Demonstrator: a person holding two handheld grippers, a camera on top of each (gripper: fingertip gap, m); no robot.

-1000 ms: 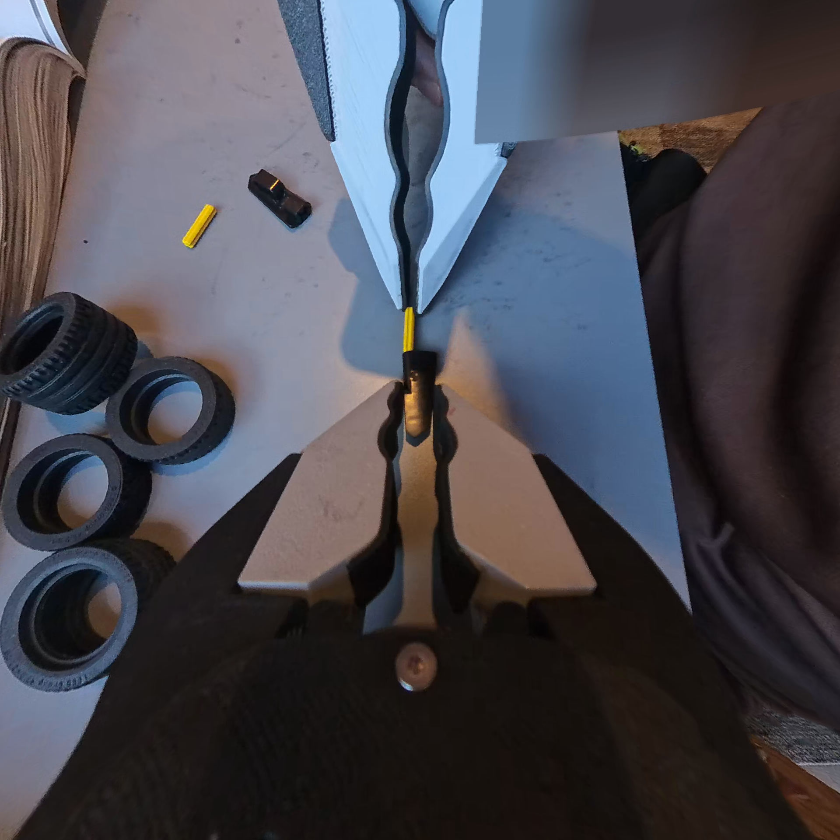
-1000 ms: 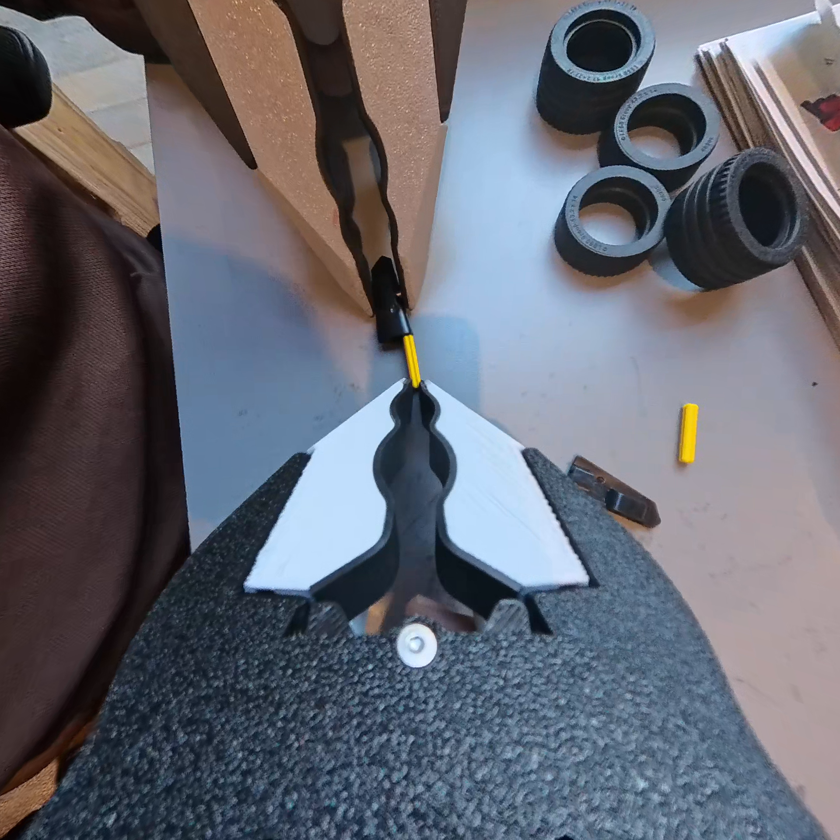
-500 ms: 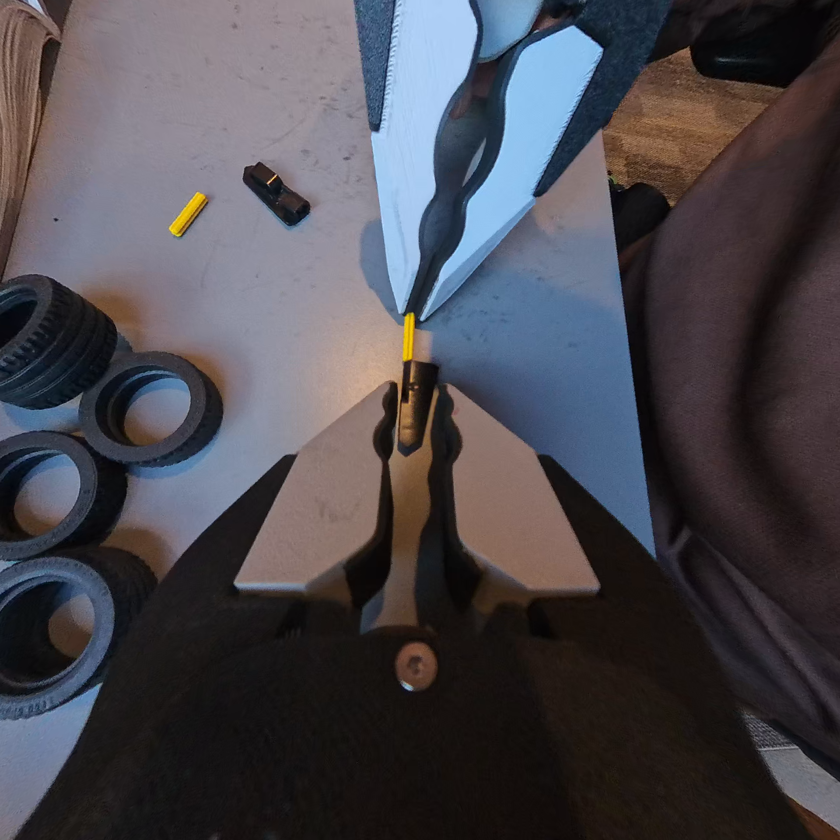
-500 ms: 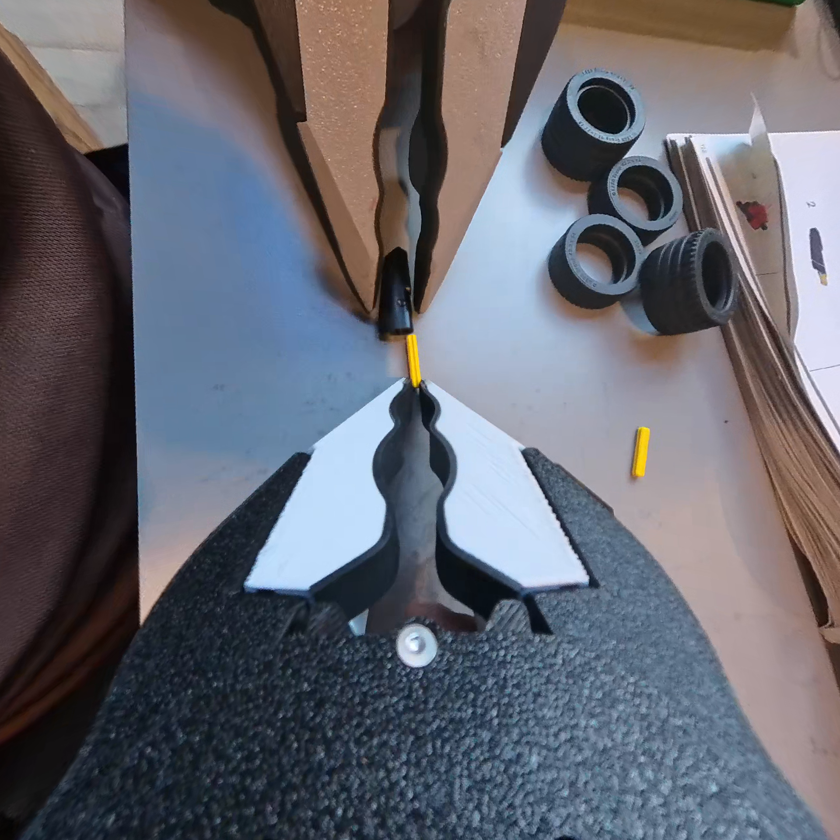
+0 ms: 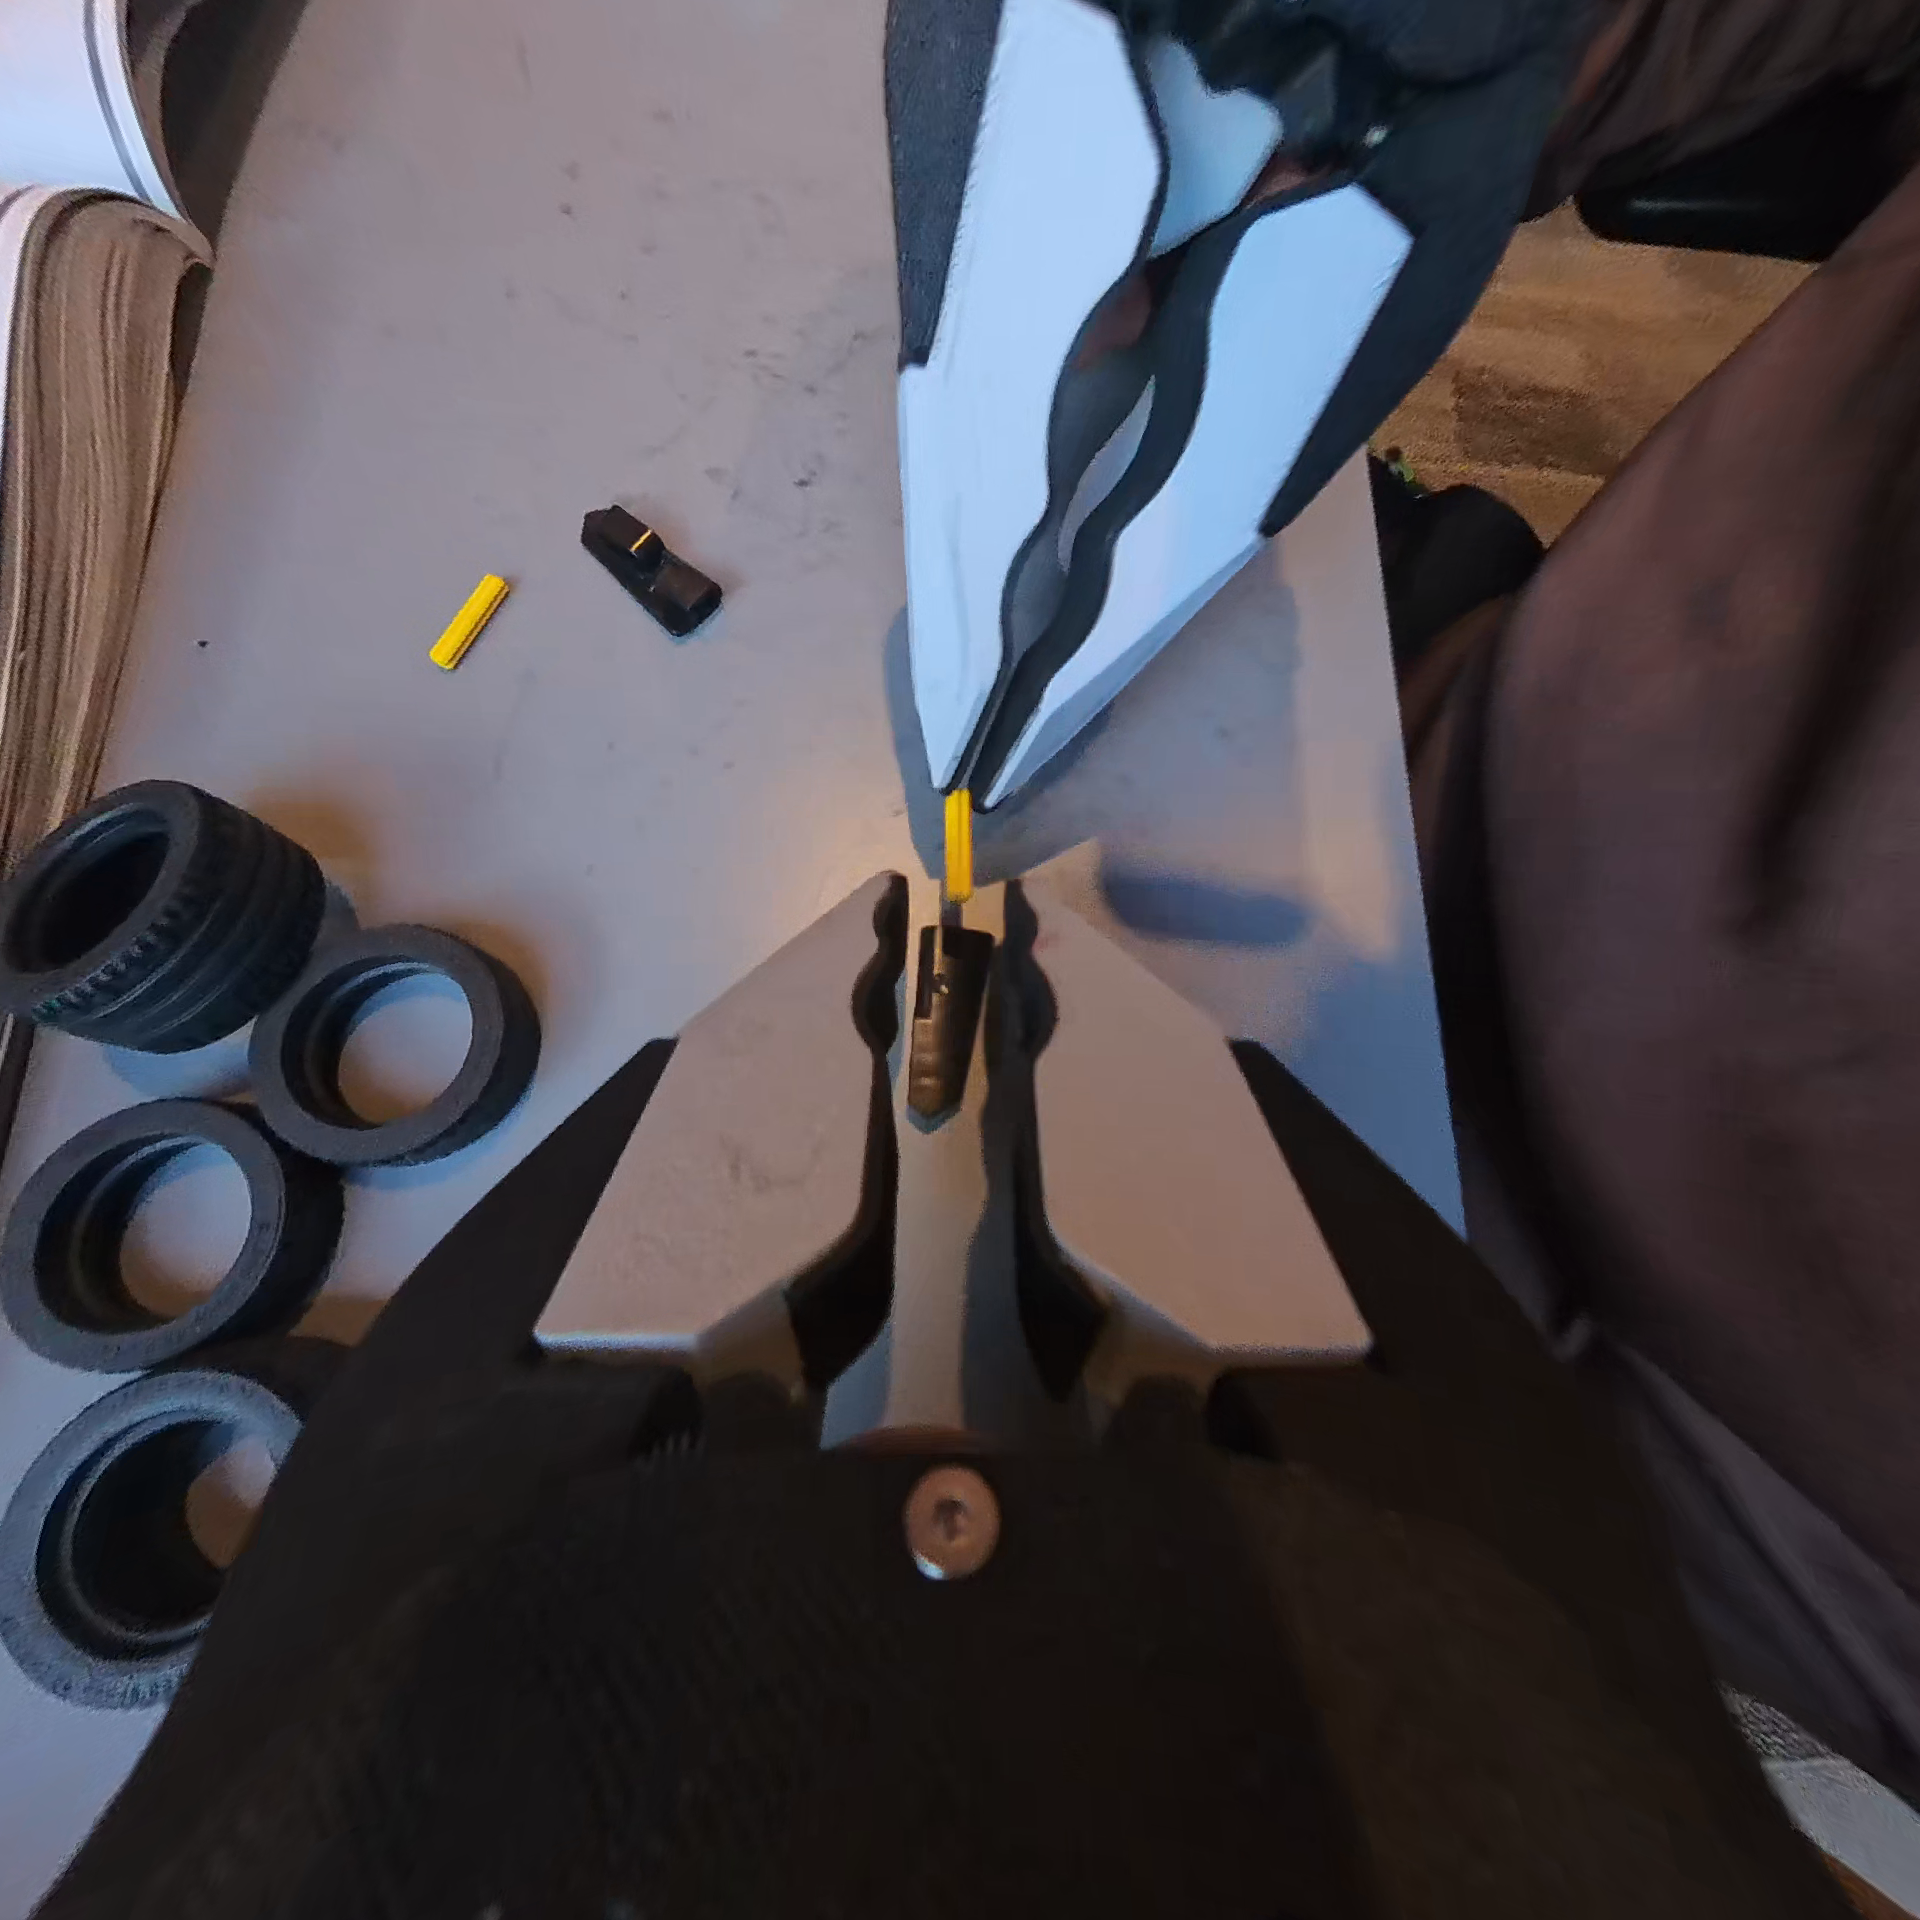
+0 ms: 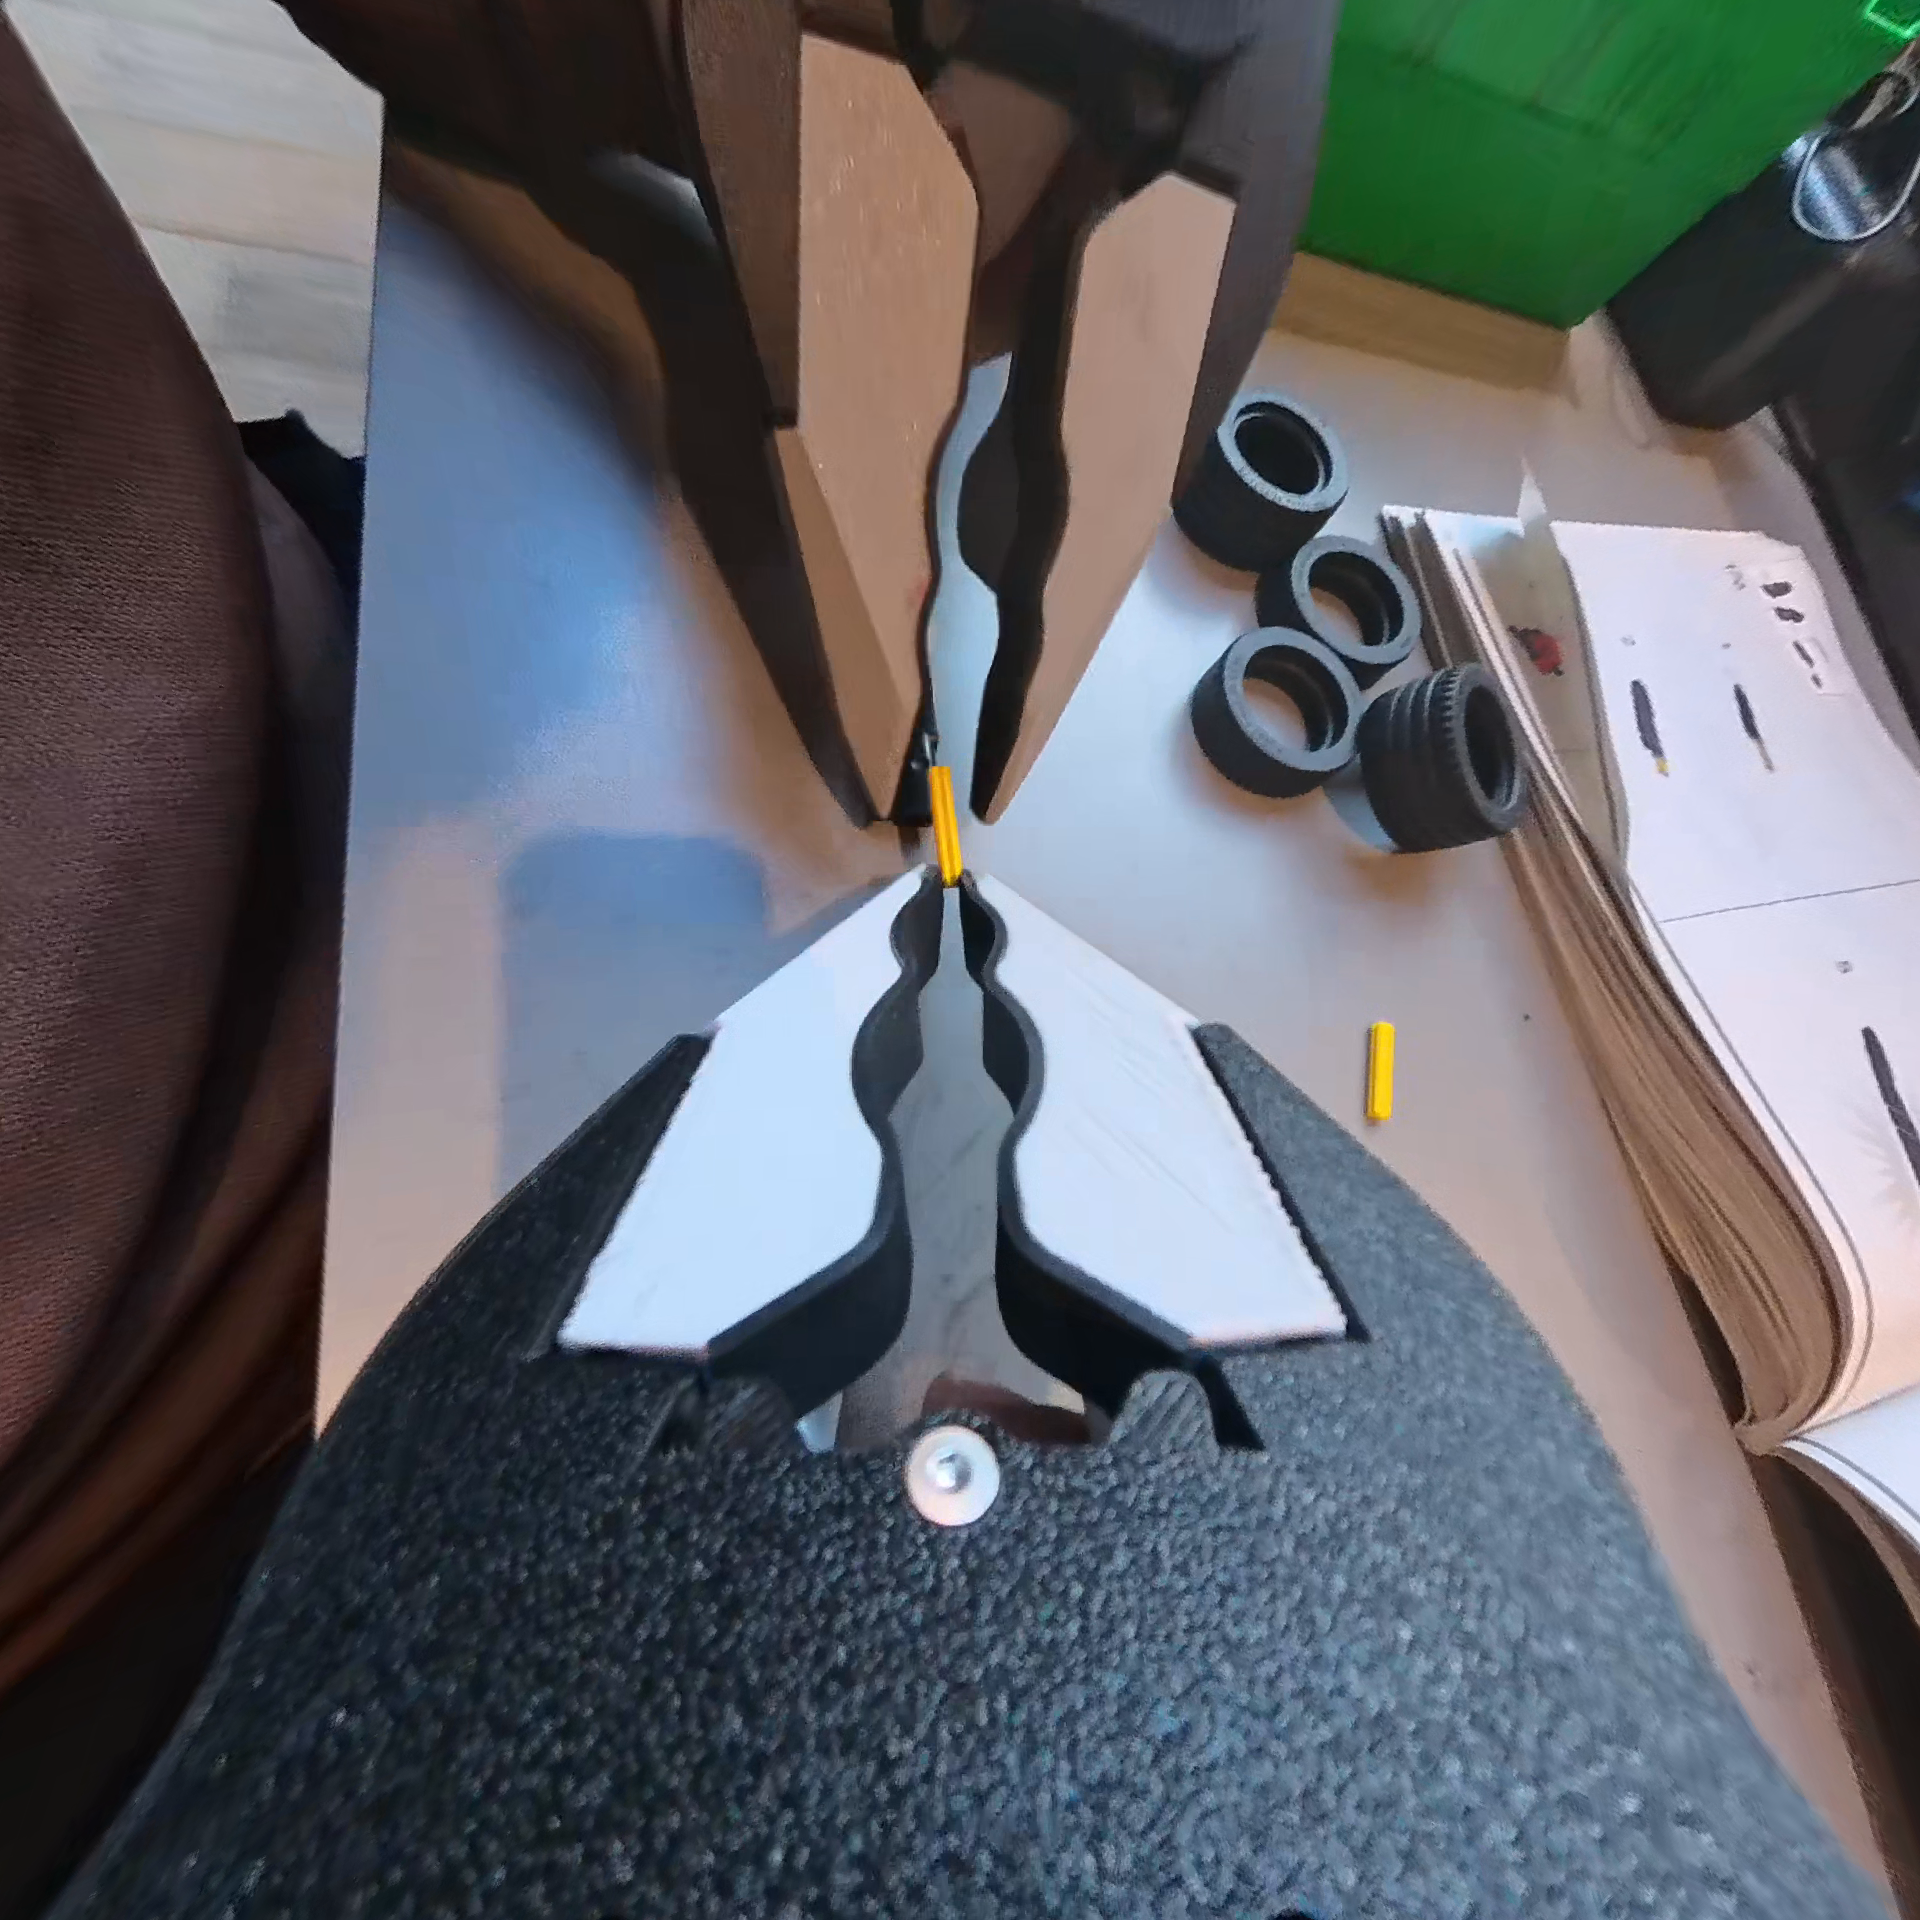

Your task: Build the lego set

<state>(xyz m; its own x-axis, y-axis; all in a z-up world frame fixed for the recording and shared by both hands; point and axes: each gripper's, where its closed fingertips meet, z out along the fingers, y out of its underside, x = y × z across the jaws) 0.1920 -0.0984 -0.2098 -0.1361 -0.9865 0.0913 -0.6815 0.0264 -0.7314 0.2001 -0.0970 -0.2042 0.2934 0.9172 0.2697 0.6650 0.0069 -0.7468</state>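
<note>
My left gripper [image 5: 953, 888], with tan fingers, is shut on a small black lego piece [image 5: 945, 1018] that sits back between its jaws, above the grey table [image 5: 582, 312]. My right gripper [image 6: 951, 883], with white fingers, is shut on one end of a short yellow axle [image 6: 943, 826]. The two grippers face each other tip to tip. The yellow axle [image 5: 957, 842] points at the open end of the black piece and reaches it. In the right wrist view the black piece [image 6: 920, 774] is mostly hidden between the left gripper's fingers [image 6: 852, 623].
Several black tyres [image 5: 395, 1039] lie at the left, also in the right wrist view [image 6: 1278, 717]. A loose yellow axle [image 5: 469, 621] and a second black piece [image 5: 651, 570] lie beyond them. An open instruction booklet [image 6: 1714, 831] is nearby. A person's dark clothing [image 5: 1714, 935] borders the table edge. Both grippers' tips are close together, under 4 cm apart.
The grippers have closed the gap between them. The yellow axle's end now meets the black piece, which sits deeper between the left jaws. The right gripper has tilted.
</note>
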